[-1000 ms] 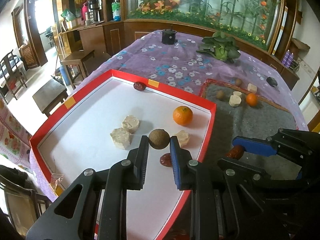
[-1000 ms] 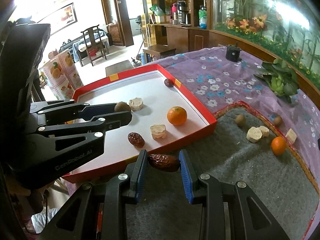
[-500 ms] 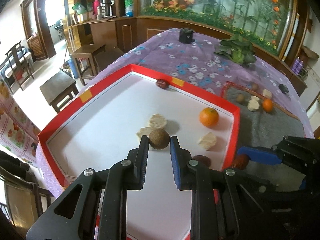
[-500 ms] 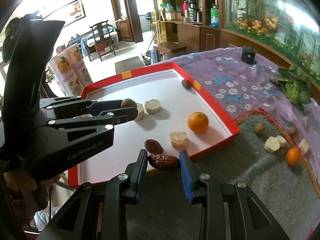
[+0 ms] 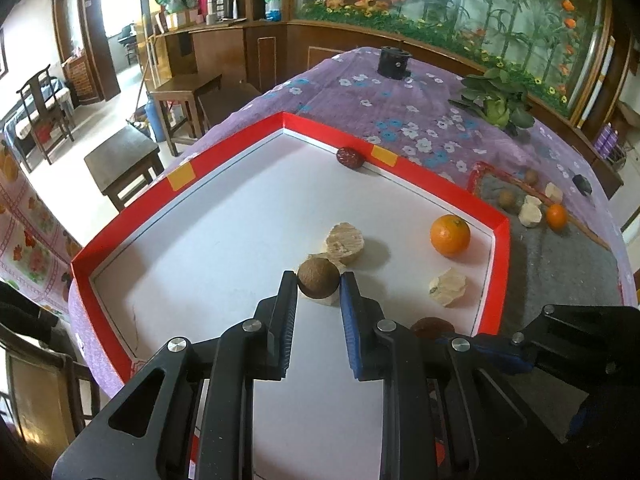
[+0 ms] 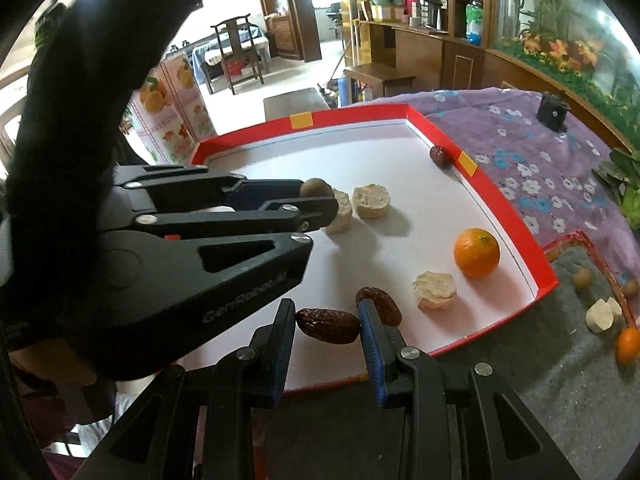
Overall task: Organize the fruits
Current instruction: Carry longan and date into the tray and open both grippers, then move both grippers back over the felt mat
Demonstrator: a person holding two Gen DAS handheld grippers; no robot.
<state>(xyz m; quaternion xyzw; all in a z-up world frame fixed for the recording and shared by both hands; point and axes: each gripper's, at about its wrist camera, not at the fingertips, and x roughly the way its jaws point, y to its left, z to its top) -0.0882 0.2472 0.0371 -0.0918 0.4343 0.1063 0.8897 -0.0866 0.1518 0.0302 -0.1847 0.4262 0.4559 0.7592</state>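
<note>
My left gripper is shut on a round brown fruit and holds it over the white floor of the red-rimmed tray. My right gripper is shut on a dark red date above the tray's near edge. In the tray lie an orange, pale cut chunks, a date at the far rim and another date near my right gripper.
A grey felt mat to the right holds several more fruits: an orange, pale chunks and brown round fruits. A black cylinder and a leafy plant stand on the purple flowered cloth behind.
Both grippers have moved left over the tray, each keeping its fruit. The right gripper with the date has come off the grey mat to the tray's near edge.
</note>
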